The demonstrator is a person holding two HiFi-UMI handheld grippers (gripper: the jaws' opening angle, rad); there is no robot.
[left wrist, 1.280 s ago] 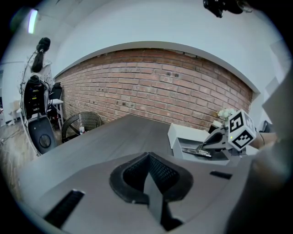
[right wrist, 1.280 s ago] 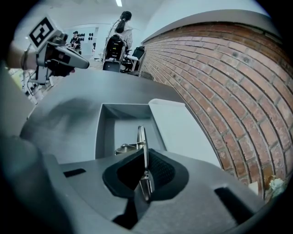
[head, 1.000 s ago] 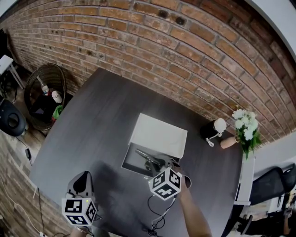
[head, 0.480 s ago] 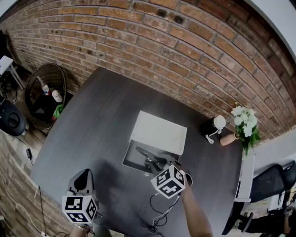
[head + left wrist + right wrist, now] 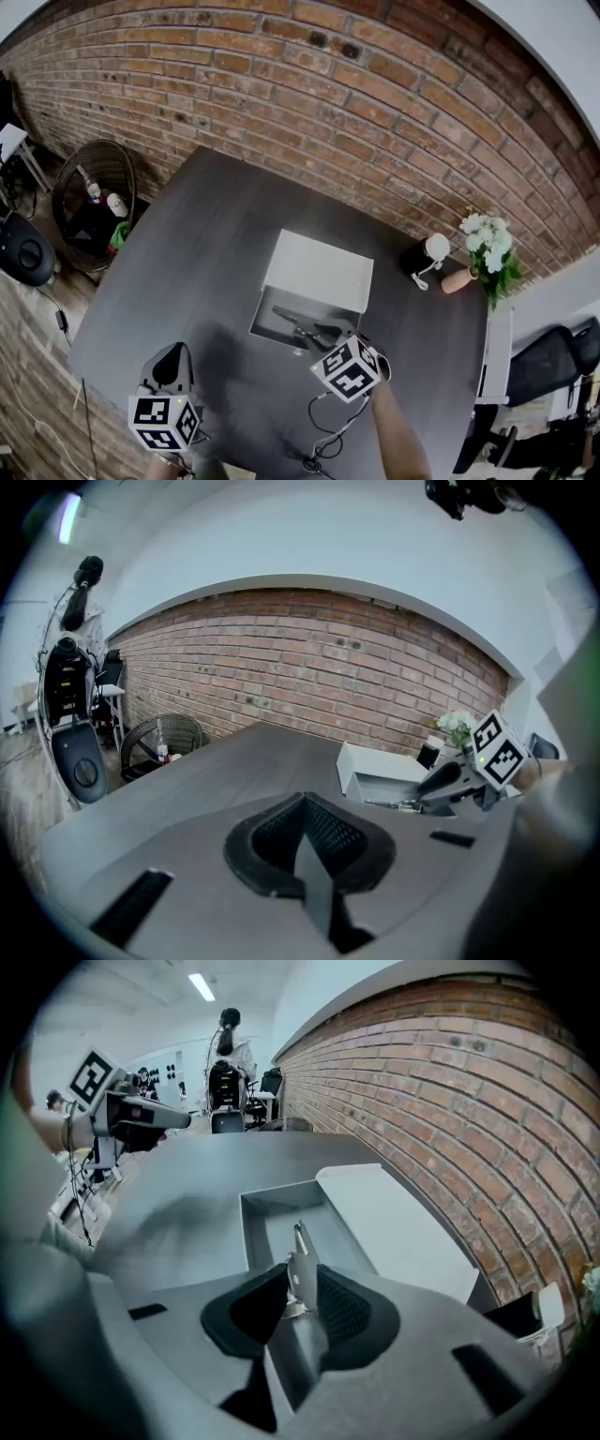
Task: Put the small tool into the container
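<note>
The bare right forearm (image 5: 398, 433) comes in from the bottom edge of the head view and reaches up to the near right corner of the white rectangular container (image 5: 270, 330), an open shallow box on the dark grey table (image 5: 206, 253). Its flat white lid (image 5: 319, 272) is folded back on the far side. The right gripper (image 5: 302, 1274) is tipped steeply down over that near corner. Its black-and-white marker cube (image 5: 349, 367) is turned up towards the head camera, and its jaws reach in over the container's near rim.

The right gripper's jaws have just been opening and now stand wide apart. The small metal tool with dark handles (image 5: 302, 323), which looks like pliers, lies flat on the container's grey floor. It lies slantwise, with its slim metal end towards the far left of the container and its handle end at the near right, under the jaws. In the right gripper view its near end shows in the gap between the two black pads, and neither pad visibly presses on it. Whether a pad touches it I cannot tell.

The left gripper (image 5: 303, 799) is held low, well apart from the container, off its near left corner. It points across the table towards the brick wall (image 5: 375, 112), tilted only slightly downward. Its pad tips meet and nothing is between them.
</note>
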